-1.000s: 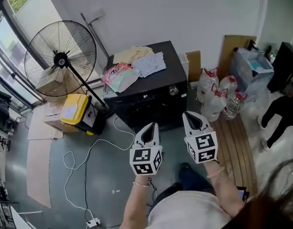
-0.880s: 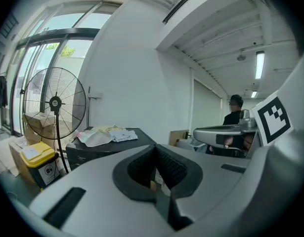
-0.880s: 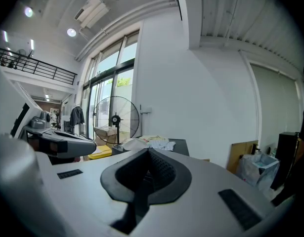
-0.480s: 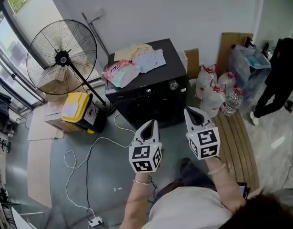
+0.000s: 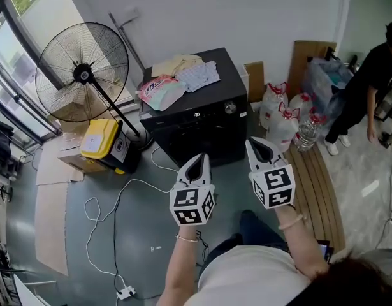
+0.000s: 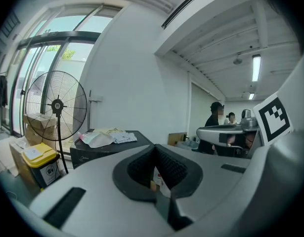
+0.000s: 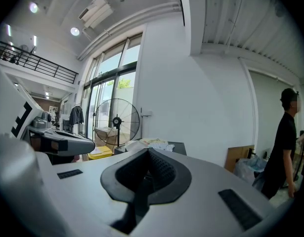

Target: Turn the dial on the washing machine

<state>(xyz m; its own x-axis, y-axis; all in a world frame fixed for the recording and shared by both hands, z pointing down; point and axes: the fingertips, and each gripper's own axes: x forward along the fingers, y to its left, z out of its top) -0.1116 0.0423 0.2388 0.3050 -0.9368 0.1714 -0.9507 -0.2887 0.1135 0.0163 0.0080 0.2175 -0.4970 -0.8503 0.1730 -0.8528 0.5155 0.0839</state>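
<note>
Head view: dial (image 5: pixel 230 108) on washer (image 5: pixel 202 129) front, top right, well clear of left gripper (image 5: pixel 198 162) and right gripper (image 5: pixel 257 145). Both closed, empty. Fits approach or retreat; if approach, open jaws before contact, centre on dial.

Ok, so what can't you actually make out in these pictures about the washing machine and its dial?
Dial: head view, too small to read its setting or markings.
Washing machine front: left gripper view, mostly hidden behind the left gripper; right gripper view, hidden behind the right gripper.
Pink packet on the machine's top: head view, print too small to read.
Person: head view, partly cut off by the right edge.
</note>
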